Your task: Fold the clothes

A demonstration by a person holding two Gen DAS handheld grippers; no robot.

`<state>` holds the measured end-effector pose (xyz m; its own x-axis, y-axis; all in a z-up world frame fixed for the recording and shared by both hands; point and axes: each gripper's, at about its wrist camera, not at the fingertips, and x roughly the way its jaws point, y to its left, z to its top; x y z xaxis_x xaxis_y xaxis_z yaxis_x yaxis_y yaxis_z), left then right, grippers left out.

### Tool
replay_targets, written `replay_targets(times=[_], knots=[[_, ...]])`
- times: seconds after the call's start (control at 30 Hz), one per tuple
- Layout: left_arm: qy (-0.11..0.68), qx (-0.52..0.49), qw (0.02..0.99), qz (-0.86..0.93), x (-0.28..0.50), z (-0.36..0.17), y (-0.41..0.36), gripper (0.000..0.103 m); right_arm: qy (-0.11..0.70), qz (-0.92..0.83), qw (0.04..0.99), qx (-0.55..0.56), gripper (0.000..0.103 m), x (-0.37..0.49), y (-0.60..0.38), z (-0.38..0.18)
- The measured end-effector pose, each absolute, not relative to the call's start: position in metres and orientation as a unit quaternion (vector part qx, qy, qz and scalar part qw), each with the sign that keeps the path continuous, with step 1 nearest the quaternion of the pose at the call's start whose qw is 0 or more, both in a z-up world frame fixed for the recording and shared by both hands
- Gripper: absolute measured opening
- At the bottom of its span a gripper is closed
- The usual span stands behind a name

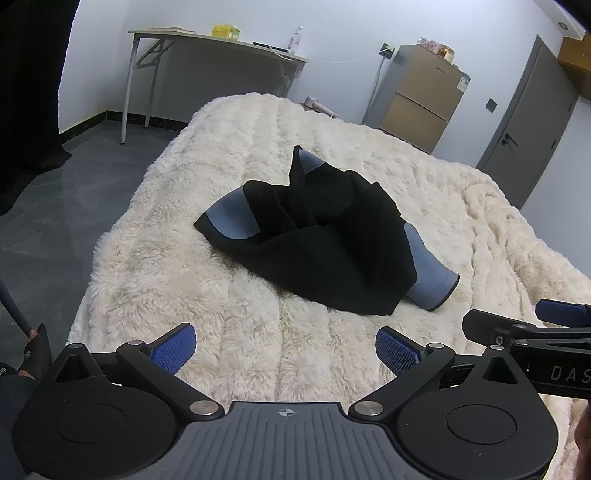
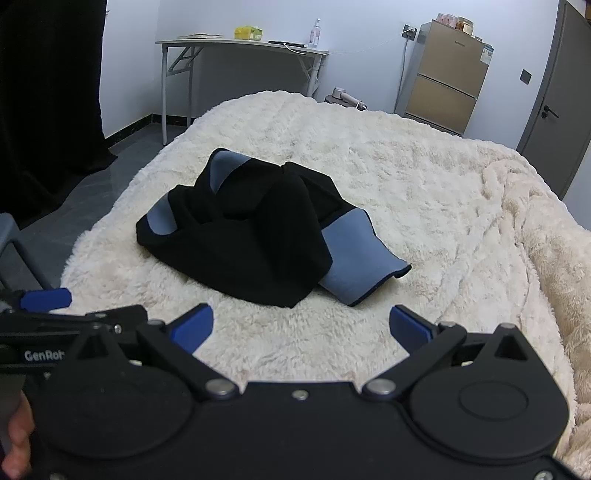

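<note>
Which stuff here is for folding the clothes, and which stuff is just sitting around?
For the job:
- black and blue garment, crumpled on the fluffy blanket
- left gripper, open
- right gripper, open

Just lying about:
- table with a yellow box and a clear bottle
- tan cabinet
- grey door

Cream fluffy blanket [image 1: 229, 302], folding table [image 1: 207, 40], brown cabinet [image 1: 417, 96], grey door [image 1: 528, 122].

Both grippers: black linkage arms, silver pivot screws, blue ribbed pads [image 1: 176, 349] at jaws; left gripper [image 1: 286, 349] base grey-ribbed, right gripper [image 2: 301, 328] black.
</note>
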<state>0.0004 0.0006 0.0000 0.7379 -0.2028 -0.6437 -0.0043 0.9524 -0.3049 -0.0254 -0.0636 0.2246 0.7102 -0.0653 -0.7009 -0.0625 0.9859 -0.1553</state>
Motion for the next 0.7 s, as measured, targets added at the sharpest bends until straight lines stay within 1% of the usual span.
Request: replay_targets(times=[0.13, 0.43, 0.7], knots=[[0.355, -0.155, 0.92, -0.055, 0.005, -0.001, 0.004, 0.103, 0.382, 0.0, 0.92, -0.085, 0.103, -0.023, -0.058, 0.221], [0.356, -0.145, 0.922, -0.05, 0.003, 0.0, 0.001, 0.103, 0.382, 0.0, 0.92, -0.087, 0.103, -0.021, -0.045, 0.218], [0.355, -0.146, 0.922, -0.051, 0.001, -0.006, 0.005, 0.103, 0.382, 0.006, 0.921, -0.077, 0.103, -0.024, -0.062, 0.22]])
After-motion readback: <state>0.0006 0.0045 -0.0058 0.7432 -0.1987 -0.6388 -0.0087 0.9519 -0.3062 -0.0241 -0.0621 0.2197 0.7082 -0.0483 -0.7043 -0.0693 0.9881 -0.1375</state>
